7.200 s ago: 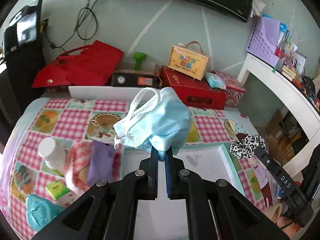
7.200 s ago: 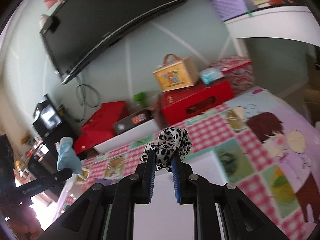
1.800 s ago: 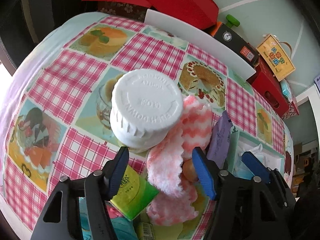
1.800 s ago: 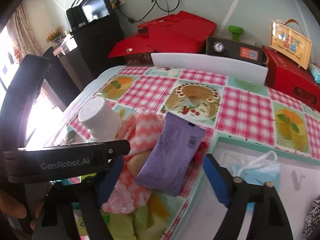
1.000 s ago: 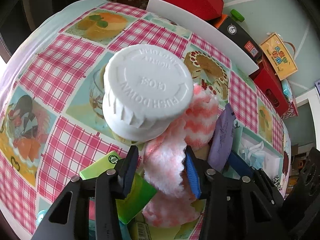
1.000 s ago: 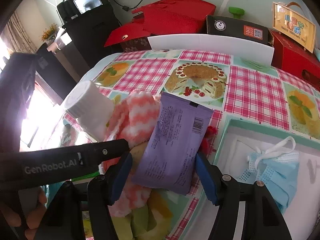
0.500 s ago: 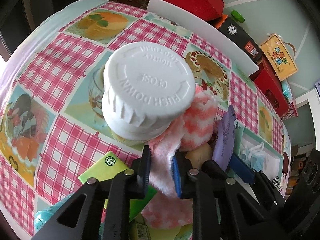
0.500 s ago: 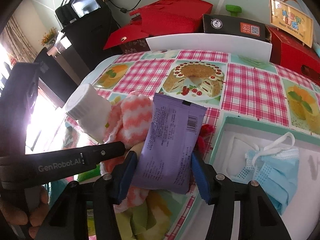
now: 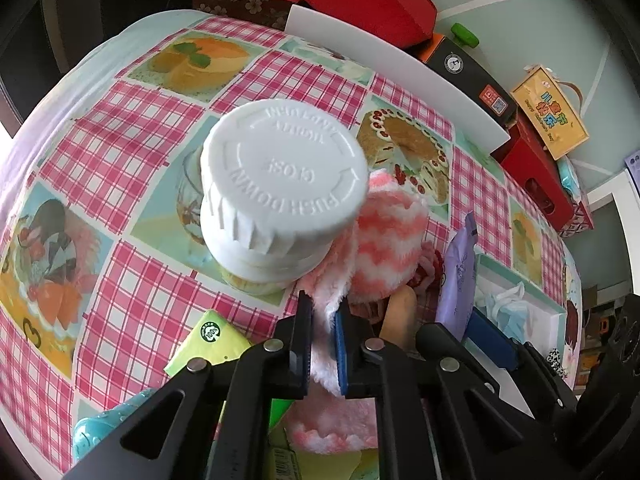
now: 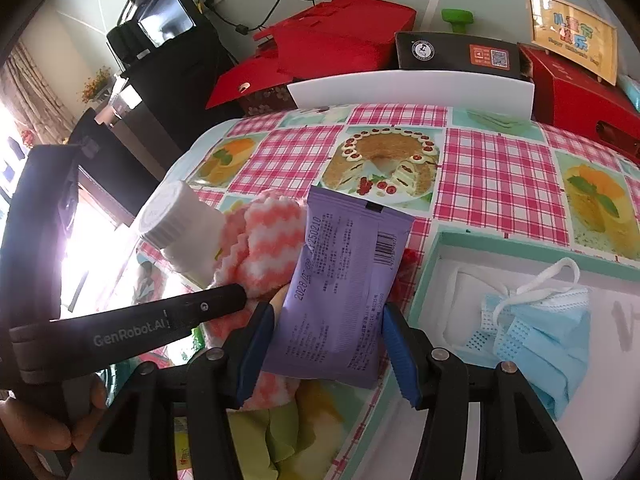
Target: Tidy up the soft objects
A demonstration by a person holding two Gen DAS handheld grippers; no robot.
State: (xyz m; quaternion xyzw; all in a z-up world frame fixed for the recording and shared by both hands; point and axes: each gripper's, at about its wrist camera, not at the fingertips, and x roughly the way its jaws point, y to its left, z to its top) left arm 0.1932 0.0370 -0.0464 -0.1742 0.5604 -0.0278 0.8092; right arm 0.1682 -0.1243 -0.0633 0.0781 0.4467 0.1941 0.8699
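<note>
— Pink-and-white fleece, is that what the left gripper [image 9: 323, 334] has hold of?

— Yes. Its jaws are pinched tight on an edge of the fluffy zigzag cloth [image 9: 384, 240], which bulges out above the fingertips and leans against the white pill bottle [image 9: 280, 196] standing to its left on the checked tablecloth [image 9: 132, 136]. A green packet [image 9: 212, 344] lies just left of the gripper, partly under it.

— And the rest of that cloth?

— It runs down beneath the gripper, and in the right wrist view it sits between the bottle [image 10: 180, 228] and the purple packet [image 10: 344, 288], with the left gripper's black finger [image 10: 168, 320] reaching across to its lower edge. A person's hand [image 10: 44, 428] shows at the bottom left, on that tool's handle.

— What about the right gripper [image 10: 328, 340]?

— Its jaws stand about halfway apart, one blue pad on each side of the purple packet. The pads look to be right at the packet's edges, but whether they press on it cannot be told. The packet lies over the cloth's right part.

— Further right?

— The white tray with a teal rim [image 10: 436, 248], just beside the packet — a blue face mask [image 10: 540, 332] lies inside it, its white ear loops curled on top.
</note>
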